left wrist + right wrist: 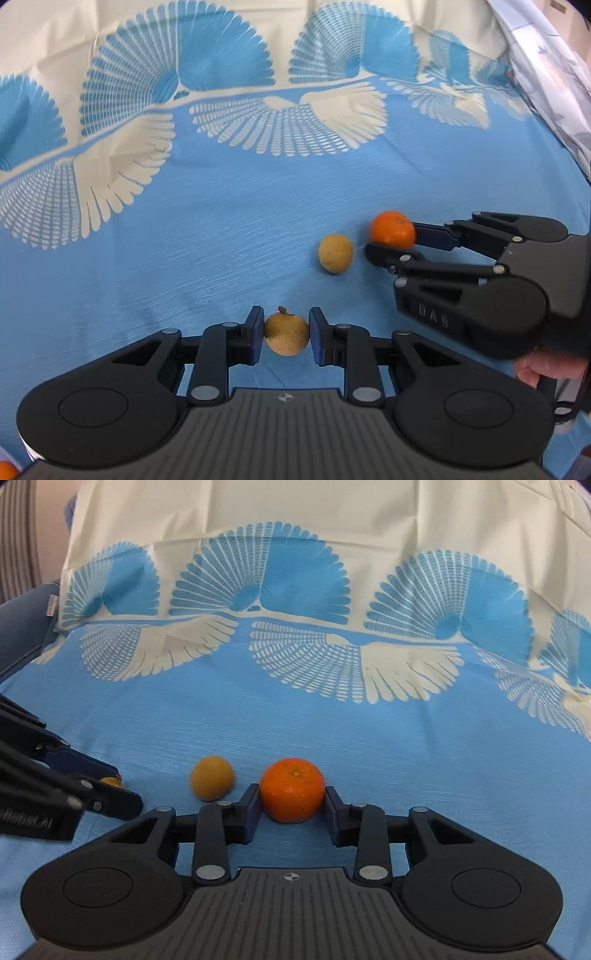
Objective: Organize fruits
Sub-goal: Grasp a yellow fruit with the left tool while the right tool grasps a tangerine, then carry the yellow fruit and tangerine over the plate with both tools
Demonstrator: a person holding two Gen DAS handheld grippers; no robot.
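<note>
Through the left wrist camera my left gripper point(286, 334) has its blue pads either side of a small round tan-yellow fruit with a stub of stem point(286, 335) on the blue and cream fan-patterned cloth point(147, 240); the pads look just touching it, so I judge it lightly pinched and would squeeze gently and lift straight up to keep it from rolling. A second round tan fruit point(335, 253) lies loose just beyond, near the right gripper point(391, 242). Through the right wrist camera that gripper is pinching a bright orange mandarin point(291, 790), and the loose fruit just beside it could be knocked if I swing left.
</note>
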